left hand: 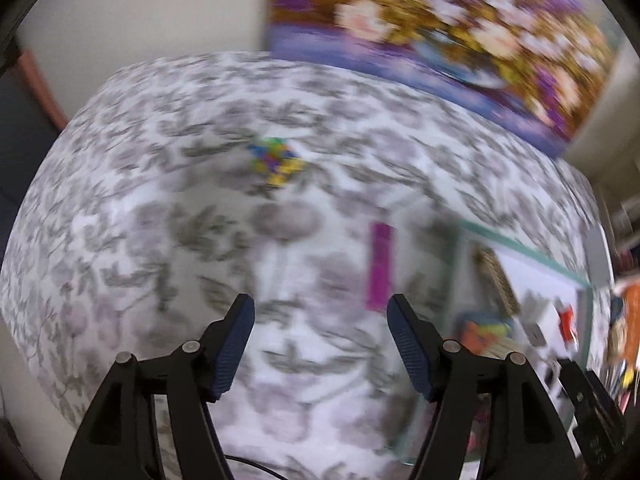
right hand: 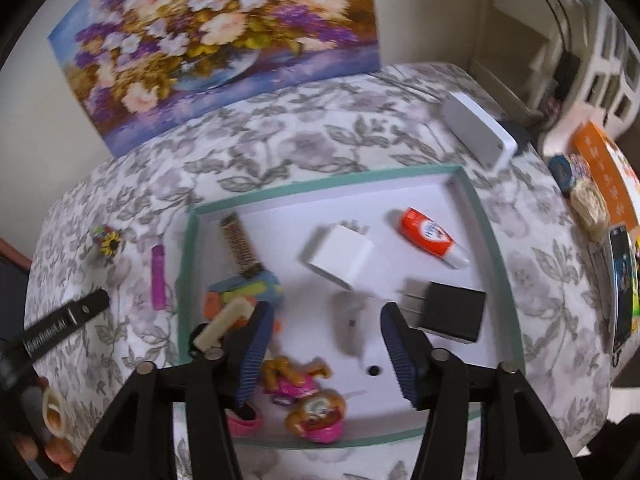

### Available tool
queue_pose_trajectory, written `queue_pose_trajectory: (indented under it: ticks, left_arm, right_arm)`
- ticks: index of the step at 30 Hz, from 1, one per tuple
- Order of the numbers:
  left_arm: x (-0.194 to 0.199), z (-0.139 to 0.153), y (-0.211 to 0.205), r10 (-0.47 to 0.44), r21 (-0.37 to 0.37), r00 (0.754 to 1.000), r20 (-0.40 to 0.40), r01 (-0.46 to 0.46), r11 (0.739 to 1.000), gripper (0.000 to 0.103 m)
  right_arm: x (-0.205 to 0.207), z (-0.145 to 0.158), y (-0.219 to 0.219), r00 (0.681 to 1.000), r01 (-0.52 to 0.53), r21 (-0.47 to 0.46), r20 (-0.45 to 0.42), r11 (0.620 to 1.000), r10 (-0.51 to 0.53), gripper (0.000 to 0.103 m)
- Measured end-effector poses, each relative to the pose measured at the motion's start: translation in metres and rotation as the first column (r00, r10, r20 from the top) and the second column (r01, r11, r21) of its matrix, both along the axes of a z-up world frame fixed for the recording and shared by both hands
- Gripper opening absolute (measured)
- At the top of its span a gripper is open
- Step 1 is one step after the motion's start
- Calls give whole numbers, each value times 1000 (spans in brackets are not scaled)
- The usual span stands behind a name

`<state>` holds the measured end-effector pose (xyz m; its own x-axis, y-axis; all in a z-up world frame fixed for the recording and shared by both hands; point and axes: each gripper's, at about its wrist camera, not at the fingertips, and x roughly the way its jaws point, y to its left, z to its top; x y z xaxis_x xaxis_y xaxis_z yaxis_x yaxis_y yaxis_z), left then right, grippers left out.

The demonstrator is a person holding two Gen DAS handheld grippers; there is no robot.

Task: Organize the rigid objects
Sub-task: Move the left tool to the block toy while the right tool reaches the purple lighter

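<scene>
A white tray with a teal rim (right hand: 480,216) lies on the floral cloth. It holds a white charger (right hand: 340,258), a black charger (right hand: 450,310), an orange-and-white tube (right hand: 428,234), a brown speckled bar (right hand: 240,246), a toy dog figure (right hand: 308,396) and coloured pieces (right hand: 244,292). A magenta stick (right hand: 157,276) and a small multicoloured toy (right hand: 107,240) lie left of the tray. My right gripper (right hand: 324,340) is open and empty above the tray's near part. My left gripper (left hand: 320,344) is open and empty over the cloth, the magenta stick (left hand: 380,266) just right of it, the multicoloured toy (left hand: 276,160) farther ahead.
A flower painting (right hand: 224,40) leans at the back. A white box (right hand: 478,128) lies behind the tray. Books, a phone and small items (right hand: 600,208) sit at the right edge. The left gripper's body (right hand: 68,320) shows at the left. The left wrist view is motion-blurred.
</scene>
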<state>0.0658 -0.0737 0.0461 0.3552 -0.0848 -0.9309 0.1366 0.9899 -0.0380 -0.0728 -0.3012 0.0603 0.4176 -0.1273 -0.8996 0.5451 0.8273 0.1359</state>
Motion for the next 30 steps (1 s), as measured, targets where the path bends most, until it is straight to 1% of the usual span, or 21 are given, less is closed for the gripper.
queue_pose_trajectory:
  ticks: [1,2,3,4,6,8,10,12,14,19,24,27,29,30]
  left_arm:
    - [3,0,9,22,3,1000,2,-22,1000,71]
    - [6,0,17,45,5,999,5,-45,999,71]
    - [9,0,26,68,5,998,8,-68,998,72]
    - [12,-1,36,90,5,996,8,-90,996,79]
    - [16,-1,48,120,1,993,12,-120,993,87]
    - [18,-1,57,140,-4,990,16,-140,990,87]
    - [20,0,64,148,0,989,29,-148,989,87]
    - [20,1,68,147,12,988,50,-148,989,89]
    - [22,3,72,143,20,987,67,-145,989,96]
    - [27,3,87,157,8,984,85,-158,987,97]
    - [33,-2,99,176,-26,983,54,-175,984,97]
    - [40,-8,101,182,-24,983,17,-182,983,97]
    - [46,-10,100,161,-37,987,11,-160,986,97]
    - [50,-12,101,151,-39,988,9,-151,988,97]
  right_arm:
    - [3,2,4,1000,-11,1,12,1000,11,75]
    - [6,3,9,999,-22,9,29,1000,21,78]
    - [8,4,13,999,-29,17,41,999,29,84]
    - [10,5,17,998,-37,25,51,999,36,87]
    - [17,5,25,997,-54,31,64,998,52,91]
    - [23,6,35,995,-72,22,67,997,70,94]
    - [28,6,41,995,-78,9,67,997,78,102]
    - [33,6,48,994,-81,6,72,997,81,103]
    - [38,6,54,993,-91,10,80,996,90,103]
    - [50,6,72,990,-114,0,84,993,114,103]
    - [65,6,87,984,-148,8,107,989,146,103]
    - [78,5,95,978,-176,20,114,984,173,103]
    - [88,2,101,976,-195,33,110,980,191,102]
    - [92,1,104,974,-204,38,107,978,199,98]
